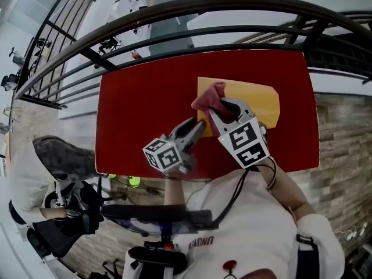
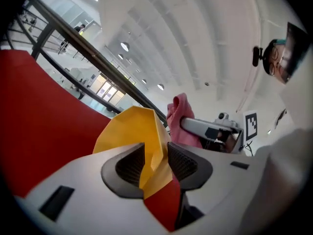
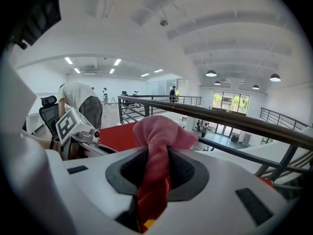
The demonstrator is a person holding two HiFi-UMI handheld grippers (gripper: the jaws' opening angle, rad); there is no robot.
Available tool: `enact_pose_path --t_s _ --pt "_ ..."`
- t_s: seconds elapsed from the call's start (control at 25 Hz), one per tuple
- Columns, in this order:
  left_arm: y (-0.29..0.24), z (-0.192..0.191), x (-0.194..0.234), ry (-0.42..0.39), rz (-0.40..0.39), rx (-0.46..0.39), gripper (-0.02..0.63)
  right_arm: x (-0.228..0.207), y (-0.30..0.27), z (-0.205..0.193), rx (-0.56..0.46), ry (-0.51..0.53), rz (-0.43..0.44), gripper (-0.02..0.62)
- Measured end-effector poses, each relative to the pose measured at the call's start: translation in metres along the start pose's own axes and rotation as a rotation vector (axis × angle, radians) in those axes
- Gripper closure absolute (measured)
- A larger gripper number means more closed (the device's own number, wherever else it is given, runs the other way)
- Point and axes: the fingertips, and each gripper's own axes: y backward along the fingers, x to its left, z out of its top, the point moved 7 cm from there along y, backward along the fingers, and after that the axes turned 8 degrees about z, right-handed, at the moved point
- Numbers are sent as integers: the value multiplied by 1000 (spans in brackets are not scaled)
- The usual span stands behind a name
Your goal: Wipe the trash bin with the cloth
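A yellow trash bin (image 1: 256, 100) lies on its side on the red table (image 1: 145, 109). My right gripper (image 1: 224, 108) hovers over the bin's left end, shut on a pink cloth (image 1: 209, 96) that bunches up past its tips. In the right gripper view the cloth (image 3: 159, 131) runs between the pads of that gripper (image 3: 157, 173). My left gripper (image 1: 200, 124) reaches the bin's near left corner. In the left gripper view the bin's yellow rim (image 2: 129, 131) stands between the parted jaws of the left gripper (image 2: 156, 163), with a gap at the left pad. Behind it are the cloth (image 2: 178, 116) and the right gripper (image 2: 210, 129).
A dark curved railing (image 1: 174, 10) runs along the table's far side. A mesh office chair (image 1: 64, 156) stands at the table's near left corner. The table's left half (image 2: 39, 111) is bare red. A person bends over in the distance (image 3: 78, 99).
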Motion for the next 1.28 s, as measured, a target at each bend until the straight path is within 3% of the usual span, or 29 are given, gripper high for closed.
enact_pose_path --t_s 0.16,0.56,0.92,1.28 --pt "-5 -3 3 20 -70 45 477 6 -15 -4 57 69 -2 495" --pt "-9 -4 5 67 -100 43 520 17 -32 -15 118 208 -42 495" --pt "-9 -4 4 80 -97 49 520 -1 -16 -25 150 202 -102 495" --pt "-8 -5 5 83 -101 56 520 -43 23 -56 184 90 -241 494"
